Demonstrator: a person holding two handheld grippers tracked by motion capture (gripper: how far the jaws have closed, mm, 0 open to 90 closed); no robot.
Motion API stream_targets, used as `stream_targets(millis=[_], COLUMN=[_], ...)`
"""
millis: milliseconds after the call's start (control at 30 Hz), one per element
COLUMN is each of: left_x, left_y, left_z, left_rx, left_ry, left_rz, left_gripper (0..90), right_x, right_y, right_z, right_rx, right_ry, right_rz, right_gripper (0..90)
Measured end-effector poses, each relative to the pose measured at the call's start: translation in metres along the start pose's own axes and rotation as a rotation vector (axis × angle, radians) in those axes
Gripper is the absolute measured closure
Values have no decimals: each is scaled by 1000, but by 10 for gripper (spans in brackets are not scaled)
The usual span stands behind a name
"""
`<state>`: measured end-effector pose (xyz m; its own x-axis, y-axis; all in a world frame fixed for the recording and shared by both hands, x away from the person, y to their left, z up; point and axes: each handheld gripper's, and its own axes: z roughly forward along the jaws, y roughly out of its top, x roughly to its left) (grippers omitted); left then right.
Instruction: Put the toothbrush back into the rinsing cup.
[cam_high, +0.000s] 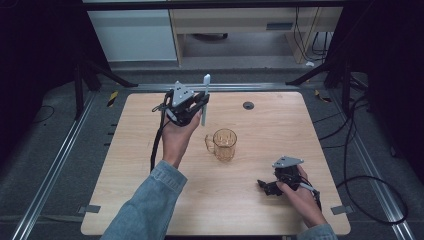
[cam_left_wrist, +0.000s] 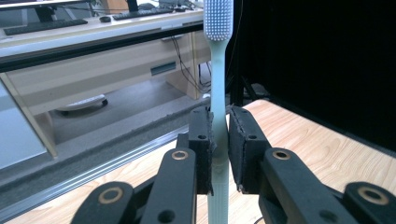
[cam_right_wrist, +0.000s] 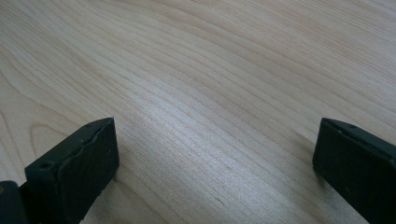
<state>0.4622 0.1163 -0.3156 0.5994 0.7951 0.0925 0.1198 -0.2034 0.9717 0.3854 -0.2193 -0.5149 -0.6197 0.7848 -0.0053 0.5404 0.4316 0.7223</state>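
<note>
- The left gripper (cam_high: 200, 102) is raised above the far left part of the wooden table (cam_high: 150, 200), its jaws clamped on the handle of a pale toothbrush (cam_high: 205, 100).
- In the left gripper view the toothbrush (cam_left_wrist: 218, 93) stands upright between the two black pads, bristle head at the top and the lower handle running down past the jaws.
- An amber glass mug (cam_high: 224, 144) stands near the table's middle, just below and to the right of the toothbrush in the high view, handle turned left.
- The right gripper (cam_high: 265, 186) rests low over the near right part of the table, well apart from the mug.
- In the right gripper view its jaws stand wide apart over bare wood, holding nothing.
</note>
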Motion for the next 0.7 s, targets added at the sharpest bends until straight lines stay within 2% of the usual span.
stream_targets(millis=[233,433,633,667,700], left_x=[-2,-3,-4,-5,-5], left_y=[-4,-5,-11,-12,-13], left_z=[-3,-6,-8,-8,-8], left_rx=[-56,-100,-159,-161,-176], left_ry=[-9,7,12,8,12], left_rz=[-3,-4,-25,-38,-32], left_gripper=[792,792,792,792,792], right_x=[0,0,0,0,0], right_y=[0,0,0,0,0], right_z=[0,0,0,0,0], right_rx=[0,0,0,0,1], right_ry=[1,2,2,2,2], right_rz=[-3,-2,-2,-2,-2], right_gripper=[7,6,6,6,6])
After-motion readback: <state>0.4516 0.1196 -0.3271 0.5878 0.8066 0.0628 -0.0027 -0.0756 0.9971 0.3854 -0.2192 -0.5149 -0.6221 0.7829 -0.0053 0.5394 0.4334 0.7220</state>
